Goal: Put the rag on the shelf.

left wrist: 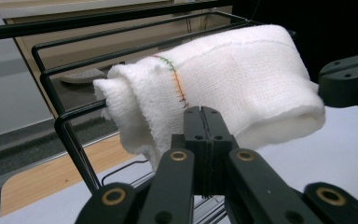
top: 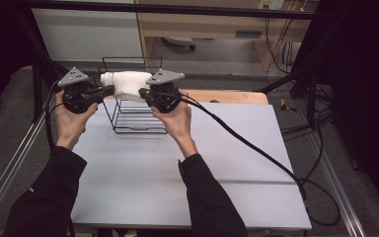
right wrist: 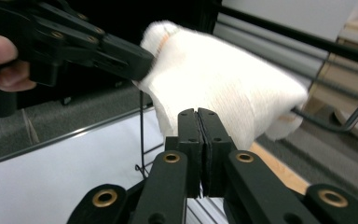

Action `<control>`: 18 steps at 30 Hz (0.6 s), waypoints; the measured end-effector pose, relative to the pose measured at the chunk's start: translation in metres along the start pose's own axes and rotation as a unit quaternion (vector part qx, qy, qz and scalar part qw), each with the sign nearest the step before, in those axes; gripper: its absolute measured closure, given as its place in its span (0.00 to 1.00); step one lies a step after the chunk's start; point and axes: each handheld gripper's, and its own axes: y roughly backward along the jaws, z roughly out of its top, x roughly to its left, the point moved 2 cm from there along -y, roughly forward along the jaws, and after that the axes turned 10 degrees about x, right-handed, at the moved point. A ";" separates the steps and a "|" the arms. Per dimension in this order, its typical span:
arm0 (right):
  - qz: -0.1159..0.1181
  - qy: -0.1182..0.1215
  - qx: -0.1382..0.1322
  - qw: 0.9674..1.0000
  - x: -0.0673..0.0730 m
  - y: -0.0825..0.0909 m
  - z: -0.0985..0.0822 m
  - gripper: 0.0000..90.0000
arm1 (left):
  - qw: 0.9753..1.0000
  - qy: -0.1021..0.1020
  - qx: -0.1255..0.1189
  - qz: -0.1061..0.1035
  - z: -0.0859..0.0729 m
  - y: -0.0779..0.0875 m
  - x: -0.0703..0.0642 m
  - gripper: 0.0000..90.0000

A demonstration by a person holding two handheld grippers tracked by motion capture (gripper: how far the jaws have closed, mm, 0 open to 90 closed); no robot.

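The grey worktop (top: 187,163) carried a black wire rack (top: 133,111). A folded white towel (top: 124,84) hung across the rack's top, lying long from one claw to the other. The left claw (top: 109,89) pinched the end just ahead of it. The right claw (top: 144,94) pinched the other end. Both claws were equally near.

No readable text, label, brand, number or sign anywhere. Only coloured stitching, green to orange, along a seam of the white cloth (left wrist: 214,88), forming no letters. A pale plate high up on the far furniture (top: 271,4), too small and blurred to read.
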 end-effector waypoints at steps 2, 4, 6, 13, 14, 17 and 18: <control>-0.007 -0.007 0.009 1.000 -0.002 -0.005 -0.002 1.00 | 1.000 -0.002 -0.001 0.002 -0.001 -0.003 0.000 1.00; -0.012 -0.011 0.011 1.000 -0.004 -0.009 -0.002 0.99 | 1.000 -0.003 -0.001 0.004 -0.003 -0.005 0.000 1.00; -0.020 -0.013 0.013 1.000 -0.006 -0.013 -0.003 0.99 | 1.000 -0.001 -0.003 0.006 -0.004 -0.008 0.001 1.00; -0.036 -0.017 0.015 0.999 -0.010 -0.022 -0.005 0.98 | 1.000 0.007 -0.011 0.014 -0.008 -0.017 0.005 1.00; -0.037 -0.016 0.015 0.999 -0.010 -0.022 -0.005 0.97 | 1.000 0.007 -0.012 0.014 -0.008 -0.018 0.005 1.00; -0.036 -0.015 0.013 0.999 -0.011 -0.022 -0.006 0.96 | 1.000 0.005 -0.012 0.012 -0.009 -0.017 0.006 1.00; -0.035 -0.016 0.011 0.999 -0.011 -0.021 -0.005 0.96 | 1.000 0.005 -0.012 0.012 -0.009 -0.016 0.006 1.00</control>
